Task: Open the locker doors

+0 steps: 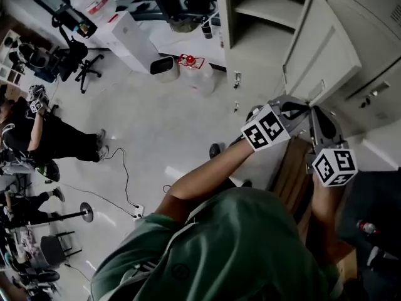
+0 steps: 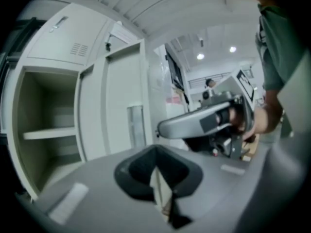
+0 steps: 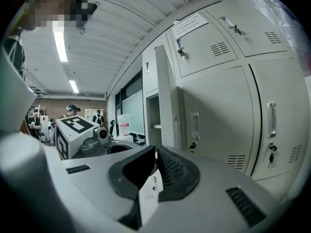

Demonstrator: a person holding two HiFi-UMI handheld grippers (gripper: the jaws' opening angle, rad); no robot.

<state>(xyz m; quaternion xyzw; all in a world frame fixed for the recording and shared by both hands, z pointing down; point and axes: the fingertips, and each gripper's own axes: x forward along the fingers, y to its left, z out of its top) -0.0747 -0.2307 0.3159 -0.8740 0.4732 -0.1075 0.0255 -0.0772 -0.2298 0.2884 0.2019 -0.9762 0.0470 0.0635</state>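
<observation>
A bank of pale grey lockers [image 1: 351, 55] fills the upper right of the head view. One locker door [image 1: 319, 49] stands open beside an open compartment with a shelf [image 1: 263, 11]. My left gripper [image 1: 285, 108] and right gripper [image 1: 324, 127] are held side by side in front of the lockers, touching none. Both are shut with nothing between the jaws. The left gripper [image 2: 156, 171] faces the open compartment [image 2: 48, 130] and its swung-out door [image 2: 124, 110]. The right gripper [image 3: 155, 166] faces closed doors [image 3: 218, 125] with a recessed handle [image 3: 194, 125].
To the left a white floor [image 1: 156, 124] holds a small bin [image 1: 164, 68], a clear water jug [image 1: 197, 74], a cable, office chairs and people [image 1: 50, 137]. A brown board [image 1: 291, 174] sits below my grippers. More closed doors [image 3: 204, 45] are above.
</observation>
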